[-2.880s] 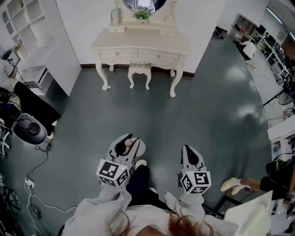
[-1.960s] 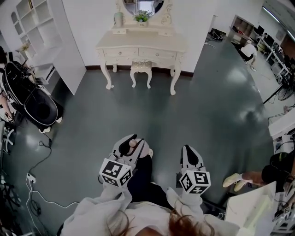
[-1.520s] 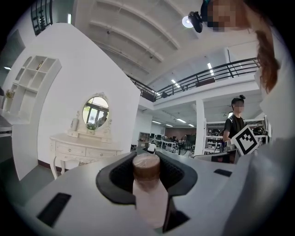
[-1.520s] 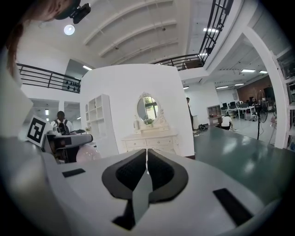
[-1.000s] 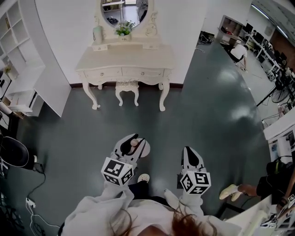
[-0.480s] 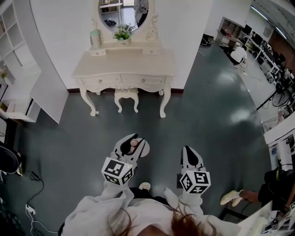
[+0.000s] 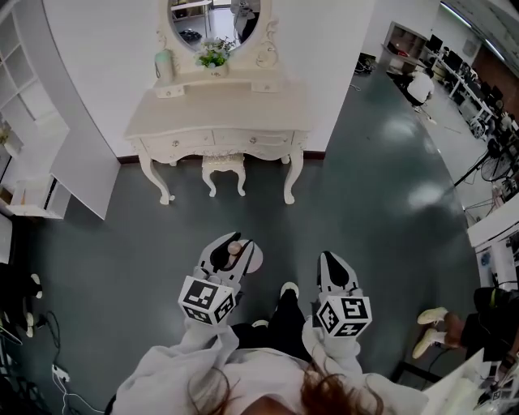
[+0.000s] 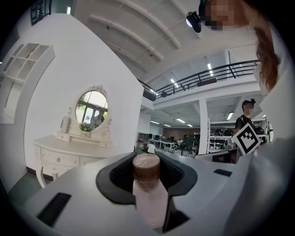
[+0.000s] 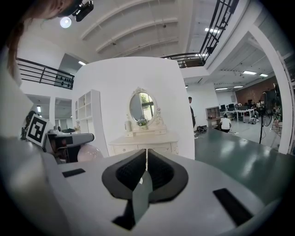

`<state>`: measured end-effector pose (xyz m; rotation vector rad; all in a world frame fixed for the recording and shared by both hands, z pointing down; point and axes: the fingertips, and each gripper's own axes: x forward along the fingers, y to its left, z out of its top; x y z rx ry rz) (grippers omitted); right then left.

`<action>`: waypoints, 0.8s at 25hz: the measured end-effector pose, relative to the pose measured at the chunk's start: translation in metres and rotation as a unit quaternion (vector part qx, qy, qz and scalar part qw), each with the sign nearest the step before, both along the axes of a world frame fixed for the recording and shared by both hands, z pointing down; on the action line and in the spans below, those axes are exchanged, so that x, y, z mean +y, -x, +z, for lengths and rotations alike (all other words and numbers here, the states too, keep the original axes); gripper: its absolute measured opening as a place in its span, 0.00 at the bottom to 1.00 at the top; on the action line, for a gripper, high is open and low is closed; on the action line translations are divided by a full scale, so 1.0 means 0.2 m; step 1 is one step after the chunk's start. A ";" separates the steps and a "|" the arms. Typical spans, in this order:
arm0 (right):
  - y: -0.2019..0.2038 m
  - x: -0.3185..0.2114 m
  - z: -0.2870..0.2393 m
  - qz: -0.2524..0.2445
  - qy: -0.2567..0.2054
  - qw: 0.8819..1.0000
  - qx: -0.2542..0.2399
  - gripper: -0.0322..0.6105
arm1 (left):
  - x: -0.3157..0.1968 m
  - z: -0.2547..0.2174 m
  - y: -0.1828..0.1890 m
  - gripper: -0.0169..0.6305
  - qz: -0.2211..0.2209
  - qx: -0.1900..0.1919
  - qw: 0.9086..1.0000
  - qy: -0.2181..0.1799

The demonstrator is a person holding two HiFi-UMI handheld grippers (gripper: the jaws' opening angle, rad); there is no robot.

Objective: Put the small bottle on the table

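Observation:
My left gripper is shut on the small bottle, which has a brown cap and a pale pink body. In the left gripper view the bottle stands upright between the dark pads of the left gripper, cap at the top. My right gripper is held beside it at the same height, its jaws shut with nothing between them; the right gripper shows its pads meeting. The white dressing table stands ahead against the wall, well beyond both grippers, and the table also appears straight ahead in the right gripper view.
A small stool sits under the table. An oval mirror, a green plant and a pale jar are at the table's back. A white shelf unit stands left. Another person's feet are at the right.
The view has come nearer to the dressing table, and the black stroller at the left has left the picture. Both grippers keep their places and the bottle stays held.

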<state>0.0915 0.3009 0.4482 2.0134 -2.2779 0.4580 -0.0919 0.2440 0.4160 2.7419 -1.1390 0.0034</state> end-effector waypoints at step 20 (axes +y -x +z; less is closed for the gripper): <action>-0.28 -0.73 0.01 -0.027 0.003 1.000 -0.009 0.11 | -0.66 -0.03 -0.25 0.23 -0.031 -0.008 0.999 -0.008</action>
